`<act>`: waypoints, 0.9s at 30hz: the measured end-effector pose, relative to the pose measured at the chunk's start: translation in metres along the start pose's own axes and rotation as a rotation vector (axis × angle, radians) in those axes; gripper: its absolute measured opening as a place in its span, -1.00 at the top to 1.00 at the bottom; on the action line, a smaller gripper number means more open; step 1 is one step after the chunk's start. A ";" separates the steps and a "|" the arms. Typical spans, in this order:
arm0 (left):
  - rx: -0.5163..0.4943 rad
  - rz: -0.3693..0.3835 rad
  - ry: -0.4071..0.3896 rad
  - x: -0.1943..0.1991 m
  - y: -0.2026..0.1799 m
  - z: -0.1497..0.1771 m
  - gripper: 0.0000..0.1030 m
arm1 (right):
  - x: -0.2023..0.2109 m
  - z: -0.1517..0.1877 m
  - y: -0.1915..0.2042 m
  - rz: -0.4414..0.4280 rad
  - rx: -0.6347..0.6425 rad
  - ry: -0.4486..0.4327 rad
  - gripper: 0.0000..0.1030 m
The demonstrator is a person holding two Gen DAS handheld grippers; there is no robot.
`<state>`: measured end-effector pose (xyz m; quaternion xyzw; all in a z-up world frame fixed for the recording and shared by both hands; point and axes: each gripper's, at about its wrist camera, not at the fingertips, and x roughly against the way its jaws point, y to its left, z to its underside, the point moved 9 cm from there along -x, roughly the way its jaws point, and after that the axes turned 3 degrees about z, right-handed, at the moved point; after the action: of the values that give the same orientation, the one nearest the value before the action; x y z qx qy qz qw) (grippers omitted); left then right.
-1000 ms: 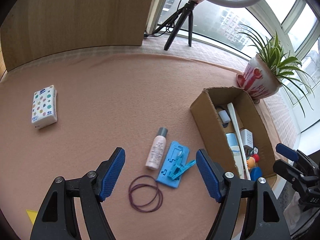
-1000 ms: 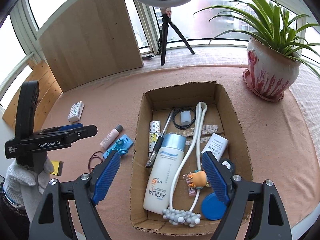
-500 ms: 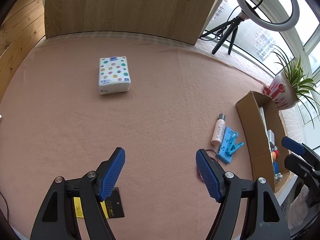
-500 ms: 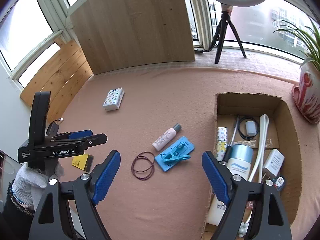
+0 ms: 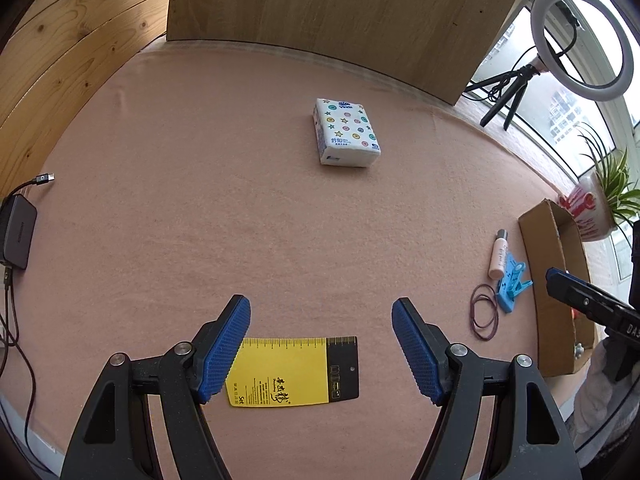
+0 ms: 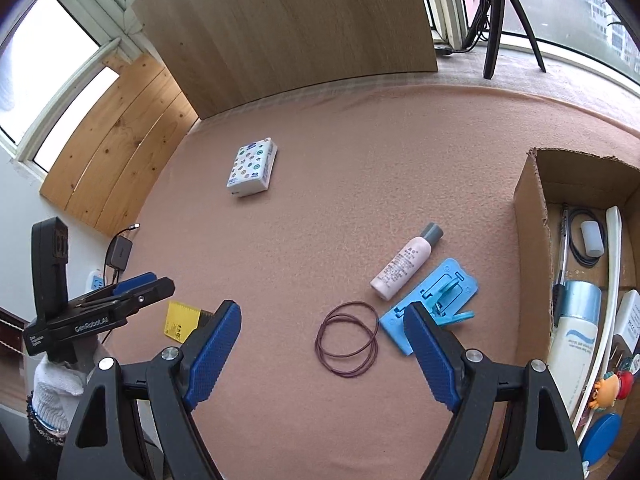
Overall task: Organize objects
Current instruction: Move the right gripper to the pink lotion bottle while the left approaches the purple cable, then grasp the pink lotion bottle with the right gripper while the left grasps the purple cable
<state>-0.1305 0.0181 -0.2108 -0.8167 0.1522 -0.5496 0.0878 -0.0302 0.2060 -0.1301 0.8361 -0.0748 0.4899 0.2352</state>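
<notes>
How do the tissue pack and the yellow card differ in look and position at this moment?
The tissue pack is a thick white block printed with coloured dots and stars; the yellow card is thin and flat, with a black end and a ruler scale. The tissue pack lies far from both tongs; the yellow card sits just under the open left tongs. Both rest on the pink mat, outside the cardboard box.

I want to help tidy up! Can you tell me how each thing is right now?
left gripper: open, empty
right gripper: open, empty
yellow ruler card: flat on mat
tissue pack: flat, sealed
pink bottle: lying down, capped
hair ties: loose on mat
cardboard box: open, partly filled
</notes>
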 end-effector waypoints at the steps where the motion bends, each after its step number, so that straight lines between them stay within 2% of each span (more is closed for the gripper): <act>1: -0.006 0.007 0.003 -0.001 -0.001 0.001 -0.47 | -0.003 -0.003 -0.004 0.017 -0.008 0.001 -0.56; 5: -0.048 0.046 0.022 -0.012 -0.025 0.007 -0.43 | -0.016 -0.016 -0.015 0.056 -0.033 0.021 -0.32; 8: -0.112 0.085 0.044 -0.023 -0.058 0.012 -0.33 | -0.027 -0.024 -0.022 0.080 -0.033 0.043 -0.03; 11: -0.172 0.120 0.069 -0.035 -0.092 0.018 -0.20 | -0.039 -0.028 -0.028 0.106 -0.034 0.074 0.15; 13: -0.200 0.134 0.082 -0.042 -0.110 0.020 -0.12 | -0.044 -0.029 -0.032 0.125 -0.033 0.090 0.18; 19: -0.252 0.165 0.114 -0.061 -0.147 0.022 -0.06 | -0.055 -0.031 -0.042 0.164 -0.036 0.127 0.26; 27: -0.330 0.150 0.168 -0.087 -0.179 0.030 0.18 | -0.065 -0.032 -0.053 0.130 -0.086 0.170 0.36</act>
<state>-0.1059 0.2150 -0.2423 -0.7577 0.3075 -0.5753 -0.0195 -0.0701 0.2606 -0.1898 0.7739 -0.1295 0.5697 0.2443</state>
